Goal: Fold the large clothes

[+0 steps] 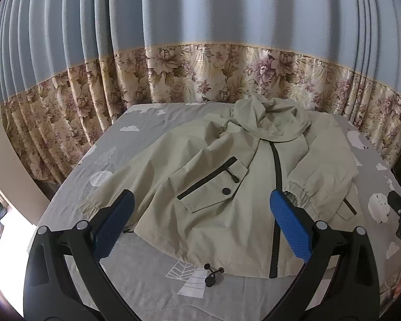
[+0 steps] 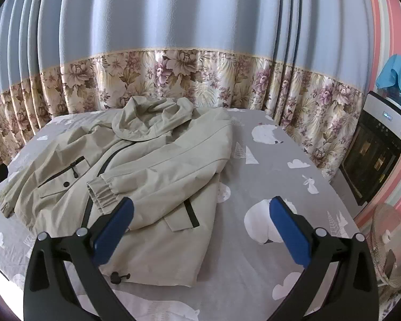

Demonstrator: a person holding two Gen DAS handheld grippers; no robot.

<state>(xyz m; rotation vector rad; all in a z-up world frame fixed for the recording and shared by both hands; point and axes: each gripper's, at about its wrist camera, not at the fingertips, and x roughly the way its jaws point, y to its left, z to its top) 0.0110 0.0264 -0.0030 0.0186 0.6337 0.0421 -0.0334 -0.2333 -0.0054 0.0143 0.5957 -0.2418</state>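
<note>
Grey bed sheet [image 1: 136, 289], jacket [image 1: 200, 187] beneath both hand-held grippers [image 1: 201, 200] [image 2: 201, 206], wide open, empty

Beige jacket [image 2: 136, 176] lies on grey bed [image 2: 280, 176], one sleeve folded across front; right gripper [image 2: 200, 224] above hem, jaws apart, empty.

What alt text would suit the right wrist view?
A beige hooded jacket lies on a grey bed sheet, one sleeve folded across its front. The open right tongs hover above its edge, before a blue and floral curtain.
</note>
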